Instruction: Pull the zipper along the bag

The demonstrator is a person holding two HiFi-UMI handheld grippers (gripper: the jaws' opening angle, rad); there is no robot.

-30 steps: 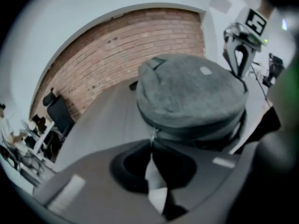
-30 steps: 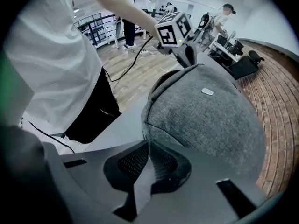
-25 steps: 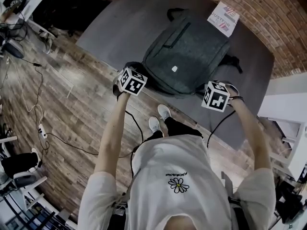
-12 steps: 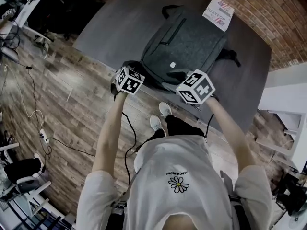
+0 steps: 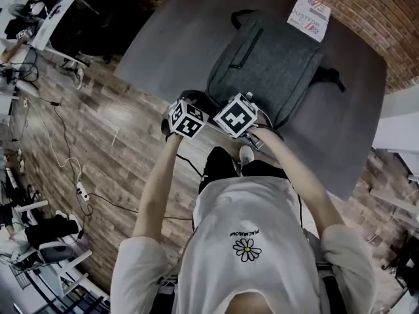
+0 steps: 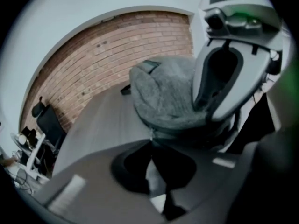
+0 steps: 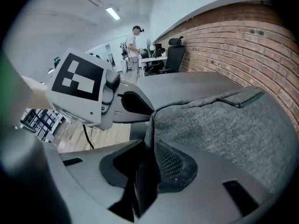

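Right gripper view: the right tongs (image 7: pixel 148 146), just closing and half open round the dark edge of the backpack (image 7: pixel 224 134), may slip off when pulled, while the left tongs (image 6: pixel 150 141) pinch its rim tight.

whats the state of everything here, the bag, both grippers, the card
backpack: lying flat on the grey table, near edge at both grippers; how far its main zipper is closed cannot be told
left gripper: shut at the backpack's near edge
right gripper: jaws apart, just been closing, a dark fold of the backpack's edge between them
card: flat on the table by the backpack's far end
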